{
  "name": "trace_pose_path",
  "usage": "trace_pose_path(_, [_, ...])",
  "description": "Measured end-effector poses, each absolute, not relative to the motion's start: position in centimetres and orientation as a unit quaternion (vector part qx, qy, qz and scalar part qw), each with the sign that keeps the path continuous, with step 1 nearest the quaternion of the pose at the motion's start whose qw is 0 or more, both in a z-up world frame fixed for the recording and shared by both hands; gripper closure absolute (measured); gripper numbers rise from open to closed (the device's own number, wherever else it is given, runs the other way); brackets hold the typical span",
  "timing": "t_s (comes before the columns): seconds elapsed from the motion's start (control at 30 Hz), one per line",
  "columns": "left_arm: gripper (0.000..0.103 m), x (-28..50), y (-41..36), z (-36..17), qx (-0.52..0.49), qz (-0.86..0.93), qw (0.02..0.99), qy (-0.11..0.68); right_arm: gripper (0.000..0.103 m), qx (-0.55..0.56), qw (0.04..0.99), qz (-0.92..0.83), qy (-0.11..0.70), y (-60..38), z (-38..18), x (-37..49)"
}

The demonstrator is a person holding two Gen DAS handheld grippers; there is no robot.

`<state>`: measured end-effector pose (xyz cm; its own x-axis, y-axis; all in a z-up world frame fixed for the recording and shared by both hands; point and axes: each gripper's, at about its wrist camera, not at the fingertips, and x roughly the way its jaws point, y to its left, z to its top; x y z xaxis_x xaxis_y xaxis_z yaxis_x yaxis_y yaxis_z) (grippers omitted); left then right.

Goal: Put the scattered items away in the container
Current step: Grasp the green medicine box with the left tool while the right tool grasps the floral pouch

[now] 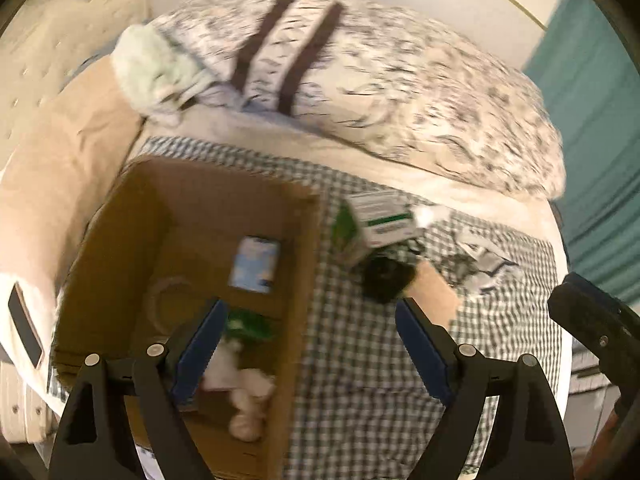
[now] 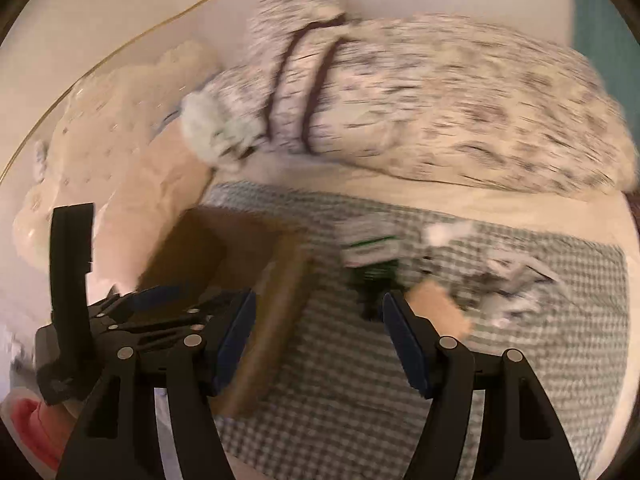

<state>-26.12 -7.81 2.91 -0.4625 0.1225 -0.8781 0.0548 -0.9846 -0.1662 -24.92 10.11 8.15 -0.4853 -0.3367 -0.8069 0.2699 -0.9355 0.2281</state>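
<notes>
Likely light and stiff, the white-green carton [image 1: 382,220] is lying on the checked cloth [image 1: 360,380] just right of the cardboard box [image 1: 120,240]; grip across its narrow sides. Both claws, left gripper [image 1: 312,344] & right gripper [image 2: 318,344], are hanging wide apart, holding nothing.

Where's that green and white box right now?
In the left wrist view, the green and white box lies on the checked cloth, right of the cardboard box.

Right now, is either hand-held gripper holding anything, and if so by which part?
Nothing is held. The left hand-held gripper and the right hand-held gripper are both open, with only the checked cloth and the cardboard box showing between their fingers.
</notes>
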Motion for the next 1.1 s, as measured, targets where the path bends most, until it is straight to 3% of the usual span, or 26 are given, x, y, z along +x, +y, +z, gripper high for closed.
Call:
trace_pose_path(0.3, [0.013, -29.3, -1.1, 3.0, -0.523, 0.849, 0.065, -0.045, 0.036, 0.475, 0.043, -0.870, -0.127, 22.3, 7.3, -23.2])
trace_pose_path(0.7, [0.013, -34.7, 2.7, -3.5, -0.568, 0.815, -0.005, -0.114, 0.037, 0.502, 0.004, -0.856, -0.125, 27.1, 3.4, -25.9])
trace_pose_path(1.1, [0.013, -40.9, 3.2, -10.0, -0.589, 0.796, -0.080, -0.114, 0.036, 0.552, -0.022, -0.823, -0.137, 29.4, -3.1, -31.6])
